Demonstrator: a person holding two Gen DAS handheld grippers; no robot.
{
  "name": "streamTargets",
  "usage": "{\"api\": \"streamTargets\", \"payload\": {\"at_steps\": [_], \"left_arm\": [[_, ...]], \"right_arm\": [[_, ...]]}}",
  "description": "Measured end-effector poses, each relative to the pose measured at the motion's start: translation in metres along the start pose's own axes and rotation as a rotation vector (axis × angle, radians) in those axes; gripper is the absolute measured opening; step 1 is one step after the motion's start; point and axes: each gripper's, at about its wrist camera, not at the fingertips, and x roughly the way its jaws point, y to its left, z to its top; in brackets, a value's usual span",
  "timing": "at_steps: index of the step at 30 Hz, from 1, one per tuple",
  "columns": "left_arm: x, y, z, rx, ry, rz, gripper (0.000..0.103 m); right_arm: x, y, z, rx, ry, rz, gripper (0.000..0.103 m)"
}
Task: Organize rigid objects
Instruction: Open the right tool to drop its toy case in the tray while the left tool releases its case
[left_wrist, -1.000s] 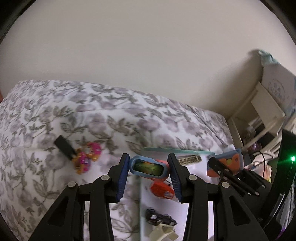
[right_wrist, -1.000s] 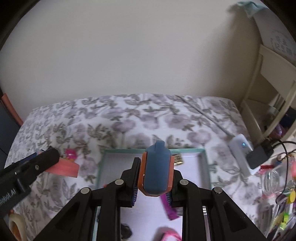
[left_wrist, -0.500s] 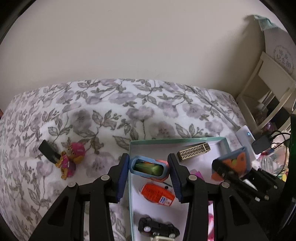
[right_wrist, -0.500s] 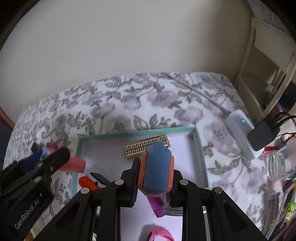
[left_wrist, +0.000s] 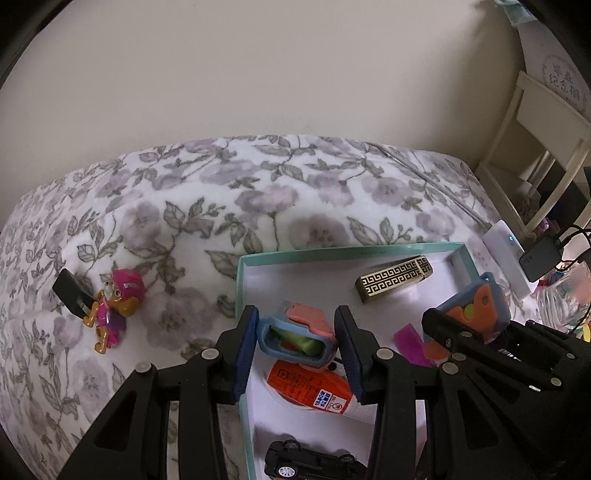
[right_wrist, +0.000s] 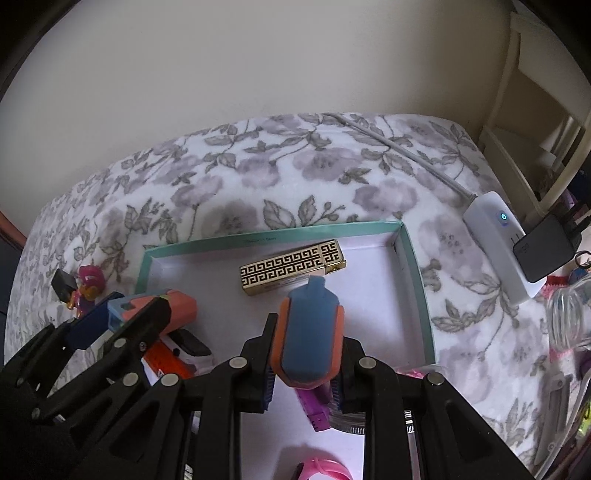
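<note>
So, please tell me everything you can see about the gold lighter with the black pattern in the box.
The gold lighter is a slim rectangular bar, metal by its shine, covered in a black key pattern. A seam near its right end marks off a short cap, which looks shut. It lies flat and slightly slanted on the white floor of the teal box, near the far wall, in the right half. Nothing touches it; the right gripper, shut on a blue and orange toy, is just in front.

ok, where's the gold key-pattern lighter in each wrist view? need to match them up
Left wrist: gold key-pattern lighter sits right of centre, lying in the far right part of the teal-rimmed box.
Right wrist: the lighter sits at centre, just beyond the blue-and-orange toy held in the right tool.
Shared landmark: white hub with a blue light, right of the box.
</note>
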Motion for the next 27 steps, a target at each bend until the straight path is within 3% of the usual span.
{"api": "streamTargets", "payload": {"at_steps": [14, 21, 25, 27], "left_arm": [[-0.016, 0.004, 0.011, -0.031, 0.011, -0.043, 0.044], [-0.034, 0.013, 0.019, -0.061, -0.015, -0.053, 0.052], [-0.042, 0.021, 0.023, -0.082, -0.029, -0.055, 0.053], [-0.044, 0.025, 0.025, -0.093, -0.030, -0.049, 0.053]], "right_arm": [[-0.023, 0.001, 0.007, 0.011, -0.056, -0.005, 0.027], [-0.044, 0.002, 0.012, 0.021, -0.109, -0.015, 0.029], [-0.054, 0.003, 0.014, 0.027, -0.134, -0.010, 0.042], [-0.058, 0.005, 0.015, 0.022, -0.147, -0.015, 0.042]]}}
